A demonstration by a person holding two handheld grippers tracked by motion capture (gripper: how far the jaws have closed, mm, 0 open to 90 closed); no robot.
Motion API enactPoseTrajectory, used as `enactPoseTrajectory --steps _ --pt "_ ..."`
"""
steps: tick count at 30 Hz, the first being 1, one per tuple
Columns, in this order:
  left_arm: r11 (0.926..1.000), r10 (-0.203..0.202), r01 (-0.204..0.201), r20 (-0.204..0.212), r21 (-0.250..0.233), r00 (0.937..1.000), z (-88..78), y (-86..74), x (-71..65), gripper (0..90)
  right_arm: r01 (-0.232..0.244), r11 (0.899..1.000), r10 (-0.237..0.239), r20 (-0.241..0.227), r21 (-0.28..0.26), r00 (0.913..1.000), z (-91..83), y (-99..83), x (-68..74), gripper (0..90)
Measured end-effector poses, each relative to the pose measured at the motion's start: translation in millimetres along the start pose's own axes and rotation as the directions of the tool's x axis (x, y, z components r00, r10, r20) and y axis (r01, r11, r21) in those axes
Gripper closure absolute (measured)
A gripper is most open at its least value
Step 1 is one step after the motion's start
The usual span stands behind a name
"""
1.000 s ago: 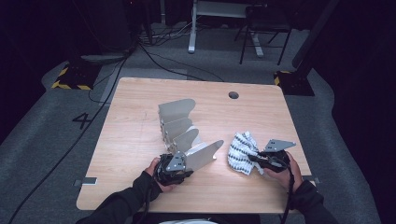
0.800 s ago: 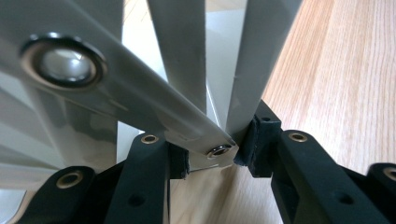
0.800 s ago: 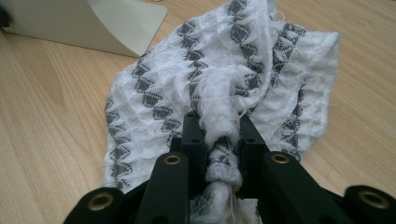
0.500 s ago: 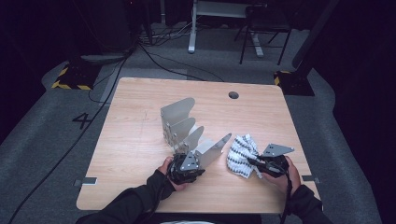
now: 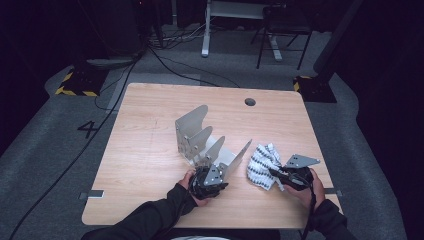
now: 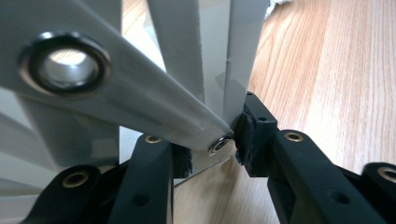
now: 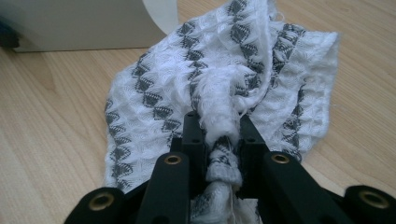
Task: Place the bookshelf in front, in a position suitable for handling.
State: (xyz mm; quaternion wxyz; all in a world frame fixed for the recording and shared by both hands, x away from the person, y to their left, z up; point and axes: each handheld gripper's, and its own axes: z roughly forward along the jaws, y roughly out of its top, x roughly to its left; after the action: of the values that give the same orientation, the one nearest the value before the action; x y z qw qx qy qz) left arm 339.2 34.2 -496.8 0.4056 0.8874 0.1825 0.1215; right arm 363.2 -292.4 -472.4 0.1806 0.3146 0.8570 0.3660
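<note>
Left gripper (image 5: 210,176), jaws closing around the metal rack's (image 5: 200,137) near plate, could tip it off the table's (image 5: 150,150) front edge; right gripper (image 5: 280,175) pinches the cloth (image 5: 261,162).

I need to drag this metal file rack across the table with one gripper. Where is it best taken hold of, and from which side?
Grip the metal rack by the thin front divider plate, coming level from the person's edge of the table. The plates stand upright and are thin, so fingers can straddle one. The left gripper is placed this way, its fingers on either side of a plate edge.
</note>
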Motion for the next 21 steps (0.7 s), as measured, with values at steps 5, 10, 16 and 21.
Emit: enactPoseTrajectory --steps 5,10,16,21 --pt "0.9998 0.019 -0.019 -0.007 -0.006 0.9998 6.2 4.5 -4.8 69.7 0.012 1.000 -0.012 -0.005 -0.008 0.9999 -0.3 1.0 2.6 78.3" --pt "0.9998 0.021 -0.021 -0.007 -0.007 0.9998 5.7 4.0 -6.8 69.2 0.027 1.000 -0.027 -0.014 -0.015 0.9995 1.4 1.7 2.1 78.4" --pt "0.9996 0.025 -0.025 -0.015 0.012 0.9996 -3.9 3.0 -11.8 58.5 0.044 0.999 -0.044 -0.018 -0.017 0.9988 4.7 2.6 2.3 78.4" --pt "0.9983 0.023 -0.025 0.021 0.053 0.9995 -16.8 -3.3 -14.8 50.2 0.042 0.999 -0.043 -0.027 -0.018 0.9987 6.2 3.2 1.6 78.3"
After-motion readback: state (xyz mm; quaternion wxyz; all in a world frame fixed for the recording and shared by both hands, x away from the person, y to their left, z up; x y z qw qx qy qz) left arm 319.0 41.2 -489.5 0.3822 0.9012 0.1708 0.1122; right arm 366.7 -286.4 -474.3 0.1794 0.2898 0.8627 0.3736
